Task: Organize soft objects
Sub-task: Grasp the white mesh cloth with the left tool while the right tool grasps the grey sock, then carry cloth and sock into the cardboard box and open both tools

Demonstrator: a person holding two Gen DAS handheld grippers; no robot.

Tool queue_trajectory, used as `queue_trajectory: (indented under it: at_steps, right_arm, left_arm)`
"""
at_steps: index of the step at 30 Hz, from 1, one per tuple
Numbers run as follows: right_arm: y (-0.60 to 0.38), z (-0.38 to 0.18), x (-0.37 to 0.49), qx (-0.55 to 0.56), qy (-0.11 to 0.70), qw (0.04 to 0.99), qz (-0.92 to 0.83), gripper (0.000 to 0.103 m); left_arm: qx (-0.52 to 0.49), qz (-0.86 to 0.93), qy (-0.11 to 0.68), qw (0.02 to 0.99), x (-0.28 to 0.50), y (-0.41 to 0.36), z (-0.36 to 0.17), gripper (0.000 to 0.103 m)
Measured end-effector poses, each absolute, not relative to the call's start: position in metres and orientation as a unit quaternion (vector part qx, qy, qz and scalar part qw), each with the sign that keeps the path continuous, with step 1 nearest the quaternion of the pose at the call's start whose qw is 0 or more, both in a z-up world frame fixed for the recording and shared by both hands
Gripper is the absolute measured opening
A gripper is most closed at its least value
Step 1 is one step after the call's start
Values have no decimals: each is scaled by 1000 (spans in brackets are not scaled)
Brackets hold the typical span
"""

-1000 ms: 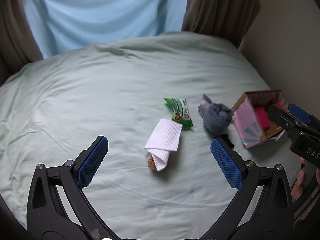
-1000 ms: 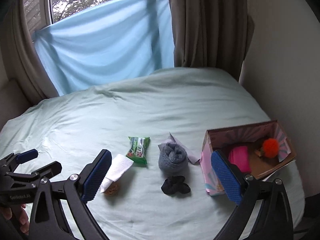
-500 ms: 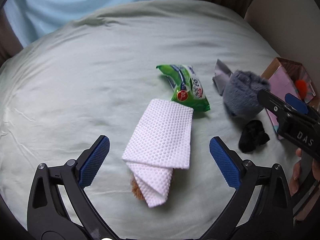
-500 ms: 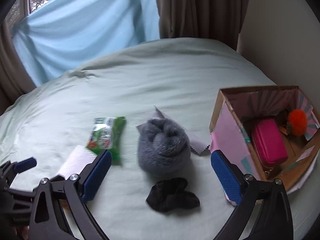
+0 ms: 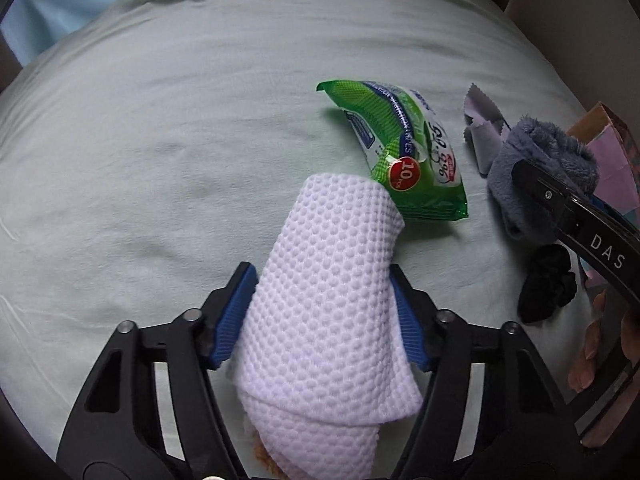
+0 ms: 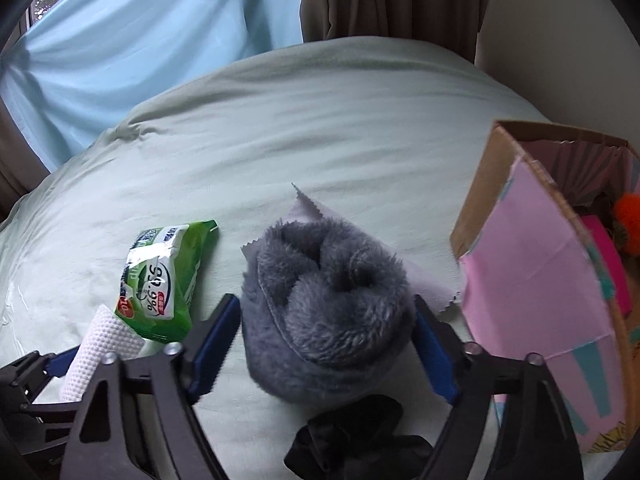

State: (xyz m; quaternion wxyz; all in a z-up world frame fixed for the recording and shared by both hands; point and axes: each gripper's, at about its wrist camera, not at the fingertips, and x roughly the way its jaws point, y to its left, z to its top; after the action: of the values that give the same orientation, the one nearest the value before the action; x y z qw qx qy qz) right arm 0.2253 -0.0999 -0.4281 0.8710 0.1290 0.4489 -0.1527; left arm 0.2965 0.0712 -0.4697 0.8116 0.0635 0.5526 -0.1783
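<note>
Left wrist view: the left gripper (image 5: pixel 322 316) is closing, its blue fingers (image 5: pixel 236 316) flanking a folded white waffle-weave cloth (image 5: pixel 328 312) on the bed (image 5: pixel 160 140). The pads lie against the cloth's sides; firm pressure cannot be confirmed. Something orange-brown shows under the cloth's near end. The cloth's far end overlaps a green wet-wipes pack (image 5: pixel 404 152). Toward the bed's right edge lie a lilac pinked-edge cloth (image 5: pixel 480 120), a grey fleece bundle (image 5: pixel 536 168) and a black scrunchie (image 5: pixel 548 288). The right gripper's black frame crosses in front of the bundle.

Right wrist view: the right gripper (image 6: pixel 326 336) is closing, with the grey fleece bundle (image 6: pixel 328 296) between its blue fingers (image 6: pixel 216 340); the pads sit at the bundle's flanks, contact uncertain. The bundle rests on the lilac cloth (image 6: pixel 308 212). The black scrunchie (image 6: pixel 360 432) lies just in front of the bundle, toward the camera. The wet-wipes pack (image 6: pixel 164 280) lies to the left, and the white cloth (image 6: pixel 100 344) beyond it, inside the left gripper (image 6: pixel 52 368). At the bed's right edge stands an open cardboard box (image 6: pixel 528 264) with pink outer panels. Inside it: a magenta pouch (image 6: pixel 604 252) and an orange pom-pom (image 6: pixel 628 212).
</note>
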Motion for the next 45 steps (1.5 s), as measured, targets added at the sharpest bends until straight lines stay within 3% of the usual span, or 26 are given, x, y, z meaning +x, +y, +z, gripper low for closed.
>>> queue_trajectory:
  at_steps: [5,11,17,24,37,45]
  right_arm:
    - [-101,-430,227,130,460,865,-155,64]
    - [-98,-428,227,128,464,862,-158,51]
    - [-99,-418,222,135,466,861,-155,45]
    - [-88,-373,205,130,445,874,-143,45]
    - [-77,-245,141,138,412,891,-129,45]
    - [-96,-158,112,131,376,909,-126,45]
  left_arm:
    - [67,-180,554,811,296,76,-467,33]
    - [62,-181,556,809,300,82,-460,21]
    - [54,-176,549,815,298,89,-440,20]
    - [38,-168,531,829,278,104,-390,19]
    - [4,-147,498,855,228,132,-255,18]
    - [-12,-154,478,864,201,106,-184,18]
